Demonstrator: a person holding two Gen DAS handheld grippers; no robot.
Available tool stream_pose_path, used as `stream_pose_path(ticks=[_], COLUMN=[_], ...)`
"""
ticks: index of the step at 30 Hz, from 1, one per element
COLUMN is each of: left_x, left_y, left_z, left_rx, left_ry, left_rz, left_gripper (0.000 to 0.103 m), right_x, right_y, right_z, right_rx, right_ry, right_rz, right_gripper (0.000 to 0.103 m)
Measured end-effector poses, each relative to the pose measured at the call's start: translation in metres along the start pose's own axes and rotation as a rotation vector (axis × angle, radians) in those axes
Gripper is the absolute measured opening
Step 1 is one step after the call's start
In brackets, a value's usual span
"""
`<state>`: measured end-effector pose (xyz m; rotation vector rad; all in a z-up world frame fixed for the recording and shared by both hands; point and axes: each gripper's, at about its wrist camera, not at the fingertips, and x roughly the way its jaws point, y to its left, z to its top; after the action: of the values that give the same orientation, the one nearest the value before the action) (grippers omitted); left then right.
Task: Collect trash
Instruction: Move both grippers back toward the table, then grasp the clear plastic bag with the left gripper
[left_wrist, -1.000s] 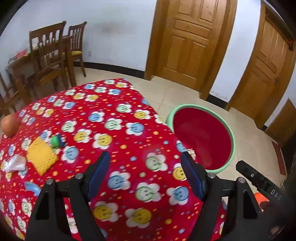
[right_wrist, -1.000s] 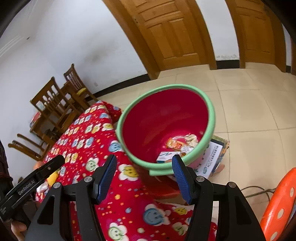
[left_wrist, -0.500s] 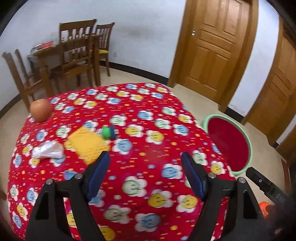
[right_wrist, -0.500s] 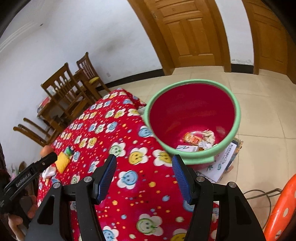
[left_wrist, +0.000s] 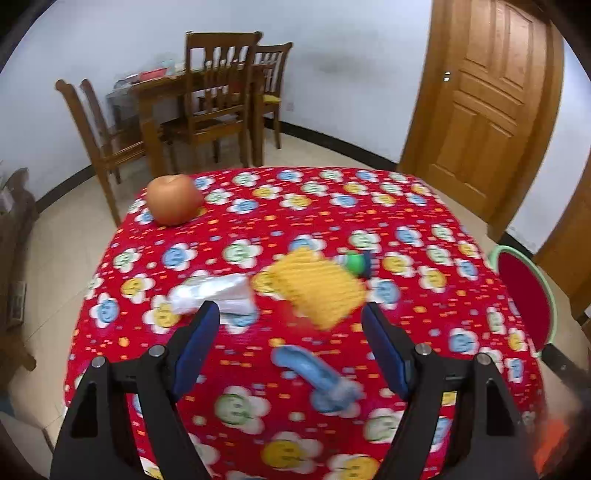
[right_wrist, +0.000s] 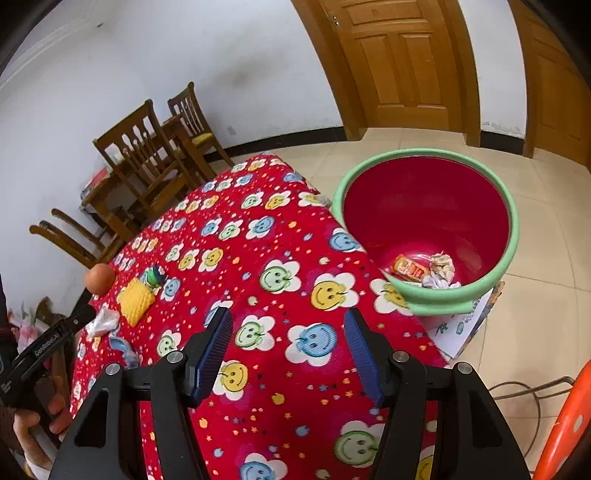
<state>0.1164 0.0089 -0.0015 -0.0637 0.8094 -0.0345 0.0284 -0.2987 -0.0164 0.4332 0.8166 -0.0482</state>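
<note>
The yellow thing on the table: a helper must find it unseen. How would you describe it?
On the red smiley-flower tablecloth, look at the end far from the red bin. The yellow ribbed pad lies flat between a crumpled clear wrapper and a small green toy; it alone is yellow.

We count five loose things on the one red tablecloth (left_wrist: 332, 218): one apple (left_wrist: 173, 199), one crumpled clear wrapper (left_wrist: 212, 295), one yellow sponge (left_wrist: 314, 288), one small green toy (left_wrist: 356, 261) and one blue wrapper (left_wrist: 314, 373). Beside it we see one green-rimmed bin (right_wrist: 511, 229) holding one orange packet (right_wrist: 408, 268) and at least two paper wads (right_wrist: 441, 271). Behind, we make out three wooden chairs (left_wrist: 218, 99) and two doors (right_wrist: 399, 62)
</note>
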Motion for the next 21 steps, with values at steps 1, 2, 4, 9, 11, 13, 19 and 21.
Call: stream_pose_path(ticks=[1, 2, 4, 9, 11, 13, 19, 21], left_x=[0.003, 0.006, 0.014, 0.036, 0.045, 0.055, 0.072, 0.072], left_y=[0.006, 0.012, 0.023, 0.046, 0.052, 0.056, 0.065, 0.065], left_z=[0.000, 0.000, 0.001, 0.007, 0.009, 0.010, 0.008, 0.007], left_rx=[-0.005, -0.013, -0.029, -0.068, -0.079, -0.089, -0.115, -0.117], left_ry=[0.005, 0.012, 0.021, 0.054, 0.069, 0.081, 0.112, 0.110], left_rz=[0.011, 0.021, 0.038, 0.069, 0.078, 0.083, 0.076, 0.074], left_gripper=[0.079, 0.079, 0.079, 0.079, 0.079, 0.079, 0.079, 0.079], right_x=[0.001, 0.003, 0.005, 0.010, 0.012, 0.014, 0.019, 0.022], right_y=[0.003, 0.006, 0.011, 0.021, 0.023, 0.025, 0.032, 0.035], right_z=[-0.001, -0.001, -0.002, -0.004, -0.005, -0.005, -0.005, -0.005], right_rx=[-0.004, -0.008, -0.016, -0.035, -0.040, -0.044, -0.054, -0.059], right_ry=[0.003, 0.007, 0.015, 0.029, 0.034, 0.037, 0.048, 0.052], right_rz=[-0.002, -0.004, -0.005, -0.010, -0.014, -0.020, -0.026, -0.026], right_gripper=[0.064, 0.064, 0.064, 0.064, 0.064, 0.064, 0.064, 0.064])
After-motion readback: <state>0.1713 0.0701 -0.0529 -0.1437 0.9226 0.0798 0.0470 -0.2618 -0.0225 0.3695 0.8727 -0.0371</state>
